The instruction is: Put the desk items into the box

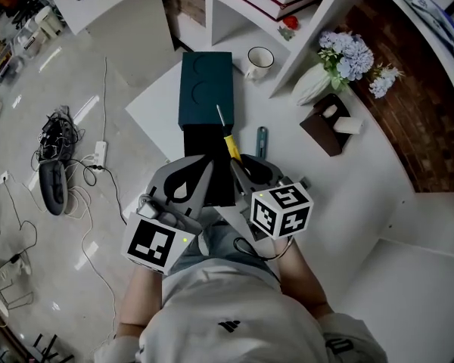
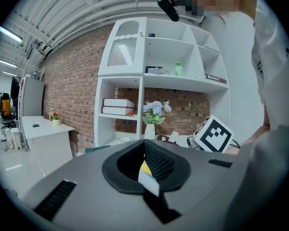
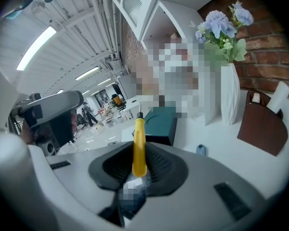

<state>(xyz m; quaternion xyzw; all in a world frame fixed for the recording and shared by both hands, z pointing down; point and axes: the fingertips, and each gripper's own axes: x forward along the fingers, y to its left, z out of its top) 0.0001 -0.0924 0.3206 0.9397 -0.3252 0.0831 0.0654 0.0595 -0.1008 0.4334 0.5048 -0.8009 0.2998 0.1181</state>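
A yellow-handled screwdriver point(image 1: 230, 144) stands between the jaws of my right gripper point(image 1: 240, 166), its metal tip pointing away over the box. In the right gripper view the pads press on the screwdriver's handle point(image 3: 138, 146), so my right gripper point(image 3: 139, 165) is shut on it. The box point(image 1: 206, 89) has a dark teal lid lying open behind a black inner tray point(image 1: 208, 153). My left gripper point(image 1: 195, 176) hovers over the tray's near end, left of the right gripper. In the left gripper view its pads meet around a small yellow-white scrap point(image 2: 147, 174). A teal pen-like item point(image 1: 262, 142) lies on the desk right of the box.
A white mug point(image 1: 259, 60) stands behind the box. A vase of pale blue flowers point(image 1: 340, 66) and a brown tissue holder point(image 1: 329, 123) sit at the right by the brick wall. White shelves point(image 1: 234, 13) hold red books. Cables point(image 1: 60, 150) lie on the floor at left.
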